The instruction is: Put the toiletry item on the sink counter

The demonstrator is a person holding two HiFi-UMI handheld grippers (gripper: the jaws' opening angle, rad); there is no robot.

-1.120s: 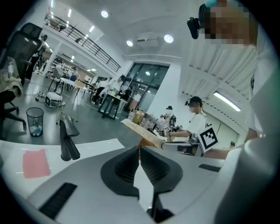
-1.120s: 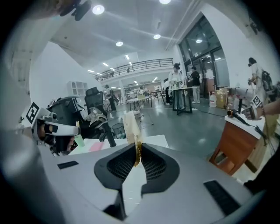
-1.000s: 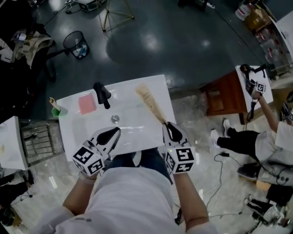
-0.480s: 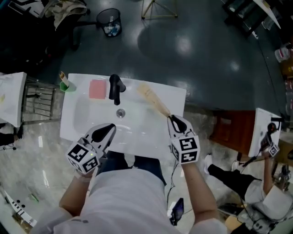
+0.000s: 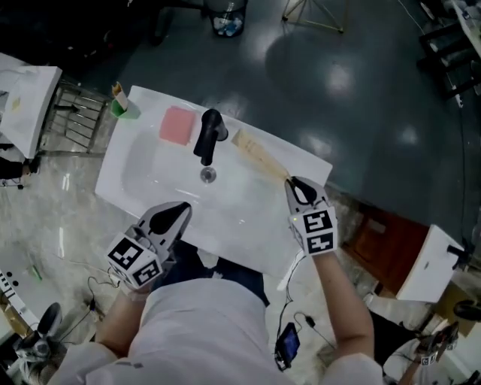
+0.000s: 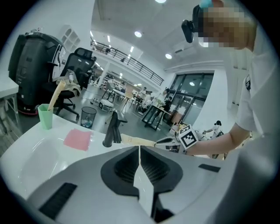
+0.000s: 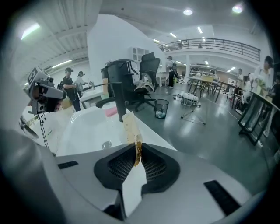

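Observation:
A long tan paper packet (image 5: 259,154) stretches over the right part of the white sink counter (image 5: 248,225), its far end beside the black faucet (image 5: 209,135). My right gripper (image 5: 293,183) is shut on the packet's near end, and in the right gripper view the packet (image 7: 130,127) runs out from between the closed jaws (image 7: 134,148). I cannot tell whether the packet rests on the counter. My left gripper (image 5: 184,207) hovers at the basin's front edge, shut, with nothing in it (image 6: 139,148). The left gripper view shows the packet (image 6: 135,141) and the right gripper (image 6: 168,142) across the basin.
A pink pad (image 5: 178,125) lies left of the faucet. A green cup (image 5: 124,107) holding a stick stands at the counter's back left corner. The drain (image 5: 207,175) sits in the basin. Beyond the counter are dark floor, a wastebasket (image 5: 227,22) and office chairs (image 7: 146,83).
The head view has swung, so the sink now sits higher and turned in the picture. Both grippers keep their places at the counter, and the right one still holds the packet.

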